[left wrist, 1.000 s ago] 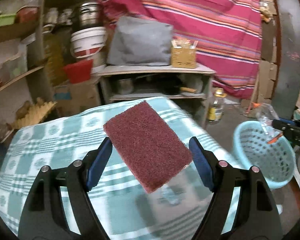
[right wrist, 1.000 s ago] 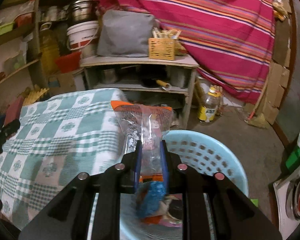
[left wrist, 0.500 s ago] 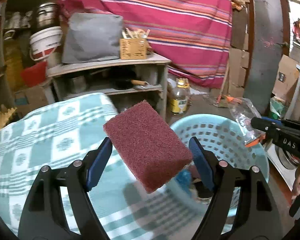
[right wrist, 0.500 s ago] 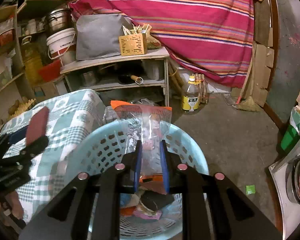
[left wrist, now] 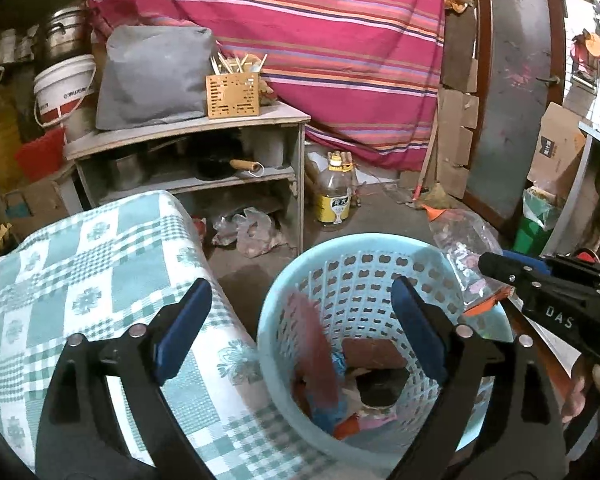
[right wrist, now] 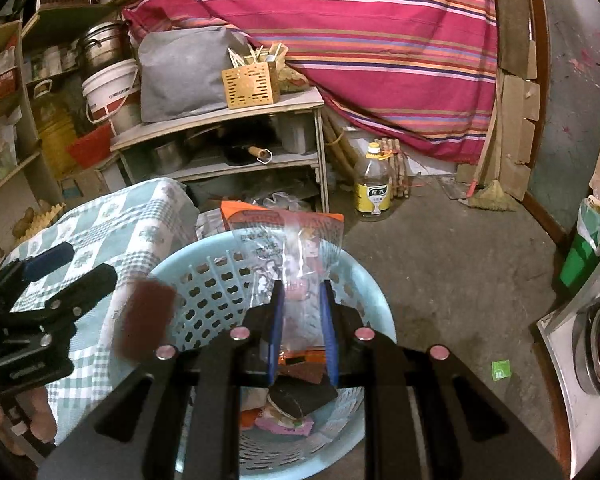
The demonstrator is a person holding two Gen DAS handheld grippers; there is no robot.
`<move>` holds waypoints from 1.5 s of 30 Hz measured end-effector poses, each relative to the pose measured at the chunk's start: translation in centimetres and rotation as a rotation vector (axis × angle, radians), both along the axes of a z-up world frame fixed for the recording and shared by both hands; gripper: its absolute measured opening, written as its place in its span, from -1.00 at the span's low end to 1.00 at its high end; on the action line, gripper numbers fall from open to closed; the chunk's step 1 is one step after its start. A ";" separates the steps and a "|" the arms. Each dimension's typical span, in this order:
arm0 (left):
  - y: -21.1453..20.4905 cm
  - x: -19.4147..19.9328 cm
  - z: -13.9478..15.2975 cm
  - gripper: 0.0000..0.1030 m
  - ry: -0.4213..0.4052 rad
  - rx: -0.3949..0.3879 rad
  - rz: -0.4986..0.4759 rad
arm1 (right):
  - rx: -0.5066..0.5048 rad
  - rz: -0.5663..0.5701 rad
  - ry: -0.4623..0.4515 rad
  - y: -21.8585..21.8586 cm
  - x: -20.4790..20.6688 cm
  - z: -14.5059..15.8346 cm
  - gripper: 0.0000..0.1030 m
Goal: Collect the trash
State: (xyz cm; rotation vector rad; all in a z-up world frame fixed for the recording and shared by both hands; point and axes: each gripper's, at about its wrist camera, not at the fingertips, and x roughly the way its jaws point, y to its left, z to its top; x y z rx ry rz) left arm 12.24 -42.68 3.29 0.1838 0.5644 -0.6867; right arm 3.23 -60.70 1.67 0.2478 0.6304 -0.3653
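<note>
My left gripper (left wrist: 300,332) is open and empty over the light blue basket (left wrist: 360,248). The maroon scouring pad (left wrist: 314,344) is blurred, falling inside the basket; it also shows in the right wrist view (right wrist: 146,320) beside the left gripper (right wrist: 56,276). My right gripper (right wrist: 302,300) is shut on a clear plastic wrapper with an orange edge (right wrist: 296,240), held above the basket's rim (right wrist: 364,280). The wrapper (left wrist: 464,248) and right gripper (left wrist: 500,270) show at the right of the left wrist view. Several bits of trash (left wrist: 364,400) lie in the basket.
A table with a green checked cloth (left wrist: 80,280) stands left of the basket. Behind are a grey shelf unit (left wrist: 188,148), an oil bottle (left wrist: 334,196) on the floor, a striped curtain (left wrist: 320,40), and a green bin (right wrist: 584,256) at right.
My left gripper swung right from over the table to over the basket, opened and let go of the maroon pad, which now falls in. My right gripper kept hold of the wrapper.
</note>
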 end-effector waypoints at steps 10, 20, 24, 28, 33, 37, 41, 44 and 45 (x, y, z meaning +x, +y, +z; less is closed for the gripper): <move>4.6 0.5 1.0 0.85 -0.072 -0.004 0.131 | -0.014 0.016 0.030 1.3 1.6 -0.5 -0.64; 10.8 0.9 1.9 0.89 -0.093 -0.010 0.243 | -0.062 0.011 0.048 3.8 3.8 -0.6 -0.42; 13.5 0.4 2.3 0.89 -0.103 -0.010 0.276 | -0.066 -0.011 0.049 4.3 3.9 -0.6 0.21; 16.8 -0.2 2.9 0.89 -0.109 -0.024 0.306 | -0.086 -0.016 0.079 5.0 4.0 -1.0 0.41; 21.8 -2.0 3.5 0.89 -0.127 -0.033 0.349 | -0.073 0.004 0.047 6.8 2.6 -0.2 0.72; 25.4 -3.6 3.7 0.90 -0.151 -0.020 0.394 | -0.088 0.037 -0.002 10.0 1.6 1.5 0.82; 29.4 -5.4 3.4 0.90 -0.182 0.004 0.437 | -0.086 0.104 -0.054 14.9 -0.1 2.6 0.91; 32.1 -6.3 2.8 0.90 -0.181 0.007 0.476 | -0.099 0.172 -0.078 18.8 -1.0 2.8 0.91; 32.9 -6.6 2.5 0.90 -0.182 0.001 0.486 | -0.101 0.186 -0.089 19.7 -1.4 2.9 0.91</move>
